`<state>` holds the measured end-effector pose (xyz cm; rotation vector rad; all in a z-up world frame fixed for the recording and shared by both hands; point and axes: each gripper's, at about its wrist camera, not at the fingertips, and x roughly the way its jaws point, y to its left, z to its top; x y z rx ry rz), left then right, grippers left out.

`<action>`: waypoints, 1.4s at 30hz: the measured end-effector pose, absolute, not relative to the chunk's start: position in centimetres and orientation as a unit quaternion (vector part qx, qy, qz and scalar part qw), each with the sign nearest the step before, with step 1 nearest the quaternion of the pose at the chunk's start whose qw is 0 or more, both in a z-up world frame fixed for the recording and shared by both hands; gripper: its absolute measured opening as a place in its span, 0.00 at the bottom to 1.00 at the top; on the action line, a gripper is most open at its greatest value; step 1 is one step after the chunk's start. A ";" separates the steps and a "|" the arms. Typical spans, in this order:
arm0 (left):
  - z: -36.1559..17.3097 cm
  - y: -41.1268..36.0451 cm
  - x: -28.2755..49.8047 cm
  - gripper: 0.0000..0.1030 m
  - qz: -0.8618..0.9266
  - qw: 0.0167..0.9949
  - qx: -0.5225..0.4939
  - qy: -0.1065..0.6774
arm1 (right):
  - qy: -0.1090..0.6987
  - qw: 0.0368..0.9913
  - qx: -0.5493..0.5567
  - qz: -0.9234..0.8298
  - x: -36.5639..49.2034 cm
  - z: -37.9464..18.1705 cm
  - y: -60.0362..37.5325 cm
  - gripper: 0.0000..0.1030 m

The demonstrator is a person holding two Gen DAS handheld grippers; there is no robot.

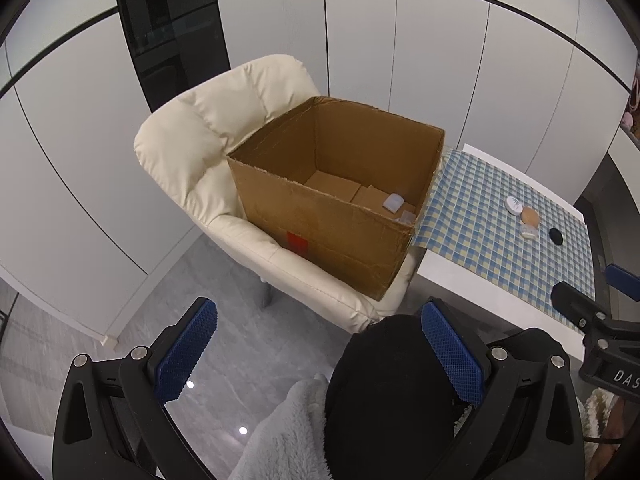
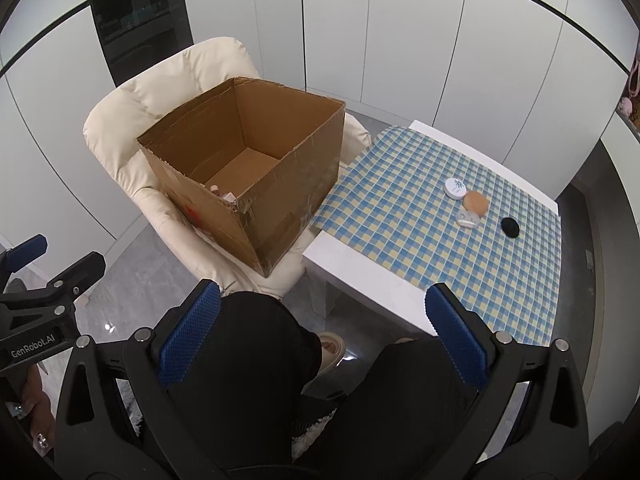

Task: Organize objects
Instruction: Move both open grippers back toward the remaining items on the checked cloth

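Your left gripper (image 1: 318, 354) hangs with both blue pads (image 1: 186, 350) spread wide and nothing between them, above your black-clad knee (image 1: 392, 392) and a grey fleece (image 1: 288, 432). Ahead, an open cardboard box (image 1: 332, 236) sits on a cream armchair (image 1: 208, 144); small pale items (image 1: 394, 202) lie in its right inner corner. The box touches the left edge of the checked cloth (image 1: 480, 216). Near the cloth's far right edge lie a white round tin (image 1: 514, 204), a tan puff (image 1: 530, 216), a small clear case (image 1: 529, 233) and a black disc (image 1: 555, 236). The right gripper (image 1: 592, 292) shows at the cloth's near right corner.
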<state>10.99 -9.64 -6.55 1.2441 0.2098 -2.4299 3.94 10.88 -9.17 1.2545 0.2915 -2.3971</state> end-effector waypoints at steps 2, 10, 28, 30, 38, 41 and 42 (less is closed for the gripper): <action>-6.3 -9.6 11.3 0.99 -0.870 0.200 0.443 0.075 | 0.101 0.206 0.450 -0.863 4.1 -8.9 11.3 1.00; -5.5 -9.1 12.0 0.99 -0.873 0.195 0.442 0.071 | 0.096 0.201 0.441 -0.870 5.0 -7.7 11.9 1.00; -5.4 -7.1 11.0 0.99 -0.875 0.181 0.445 0.051 | 0.086 0.186 0.445 -0.872 5.2 -7.9 13.2 1.00; -5.5 -6.8 10.7 0.99 -0.875 0.177 0.447 0.050 | 0.083 0.180 0.446 -0.873 5.1 -8.0 13.7 1.00; -5.7 -4.4 9.2 0.99 -0.880 0.143 0.451 0.040 | 0.061 0.147 0.453 -0.877 4.7 -8.2 16.8 1.00; -5.8 -3.1 8.4 0.99 -0.882 0.126 0.454 0.031 | 0.055 0.131 0.456 -0.879 4.6 -8.3 18.3 1.00; -5.9 -2.6 8.1 0.99 -0.882 0.121 0.455 0.029 | 0.053 0.126 0.457 -0.879 4.6 -8.3 18.6 1.00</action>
